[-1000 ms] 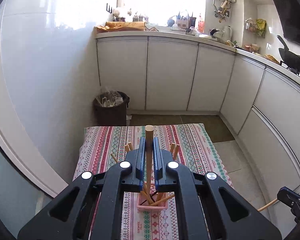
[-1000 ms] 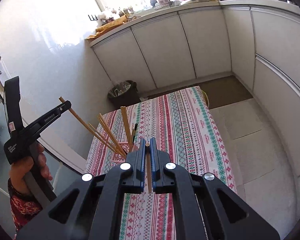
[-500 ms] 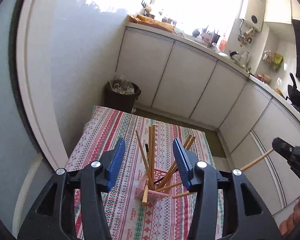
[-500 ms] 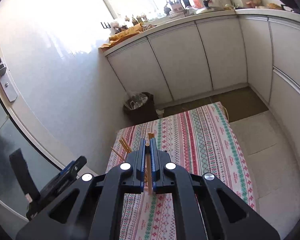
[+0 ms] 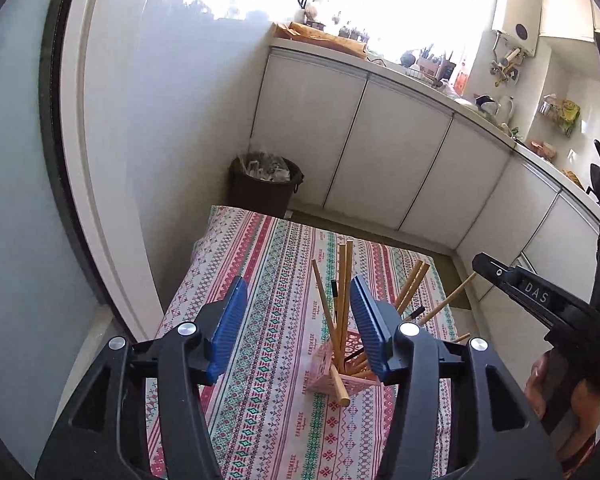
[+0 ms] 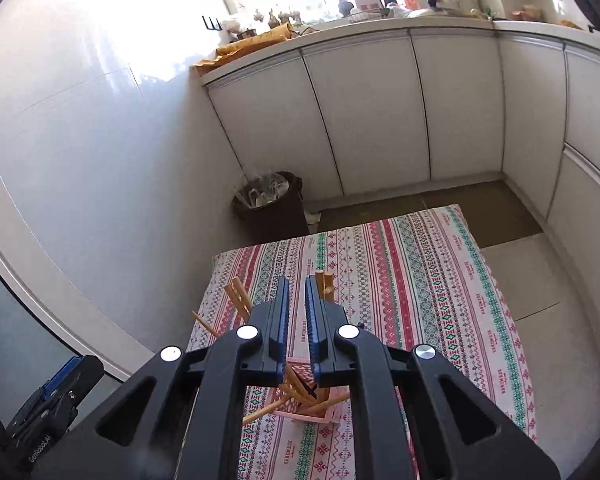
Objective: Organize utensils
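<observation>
My left gripper (image 5: 298, 322) has its blue pads spread wide apart, nothing between them — it hovers over the striped tablecloth (image 5: 260, 264), just left of the pink basket (image 5: 342, 376). The basket sits on the cloth near me, and a bunch of wooden chopsticks (image 5: 344, 280) stands in it, fanned out; a couple lean far right, one thicker wooden stick (image 5: 336, 386) pokes out over the near rim toward me. In the left wrist view my right gripper (image 5: 486, 266) shows at the right edge, tip pointing at the basket, with one chopstick (image 5: 448, 298) running from near its tip down toward the basket — I cannot tell from there if the stick is gripped. In the right wrist view the right gripper (image 6: 296, 316) has its pads close together with a narrow gap, and I see no stick in the gap, so it looks slightly parted and holding nothing. It hangs right above the basket (image 6: 312, 410), chopsticks (image 6: 238, 298) sticking out on both sides of the fingers. A dark trash bin (image 6: 272, 204) stands on the floor beyond the far left corner of the cloth, against white cabinets (image 6: 364, 112).
</observation>
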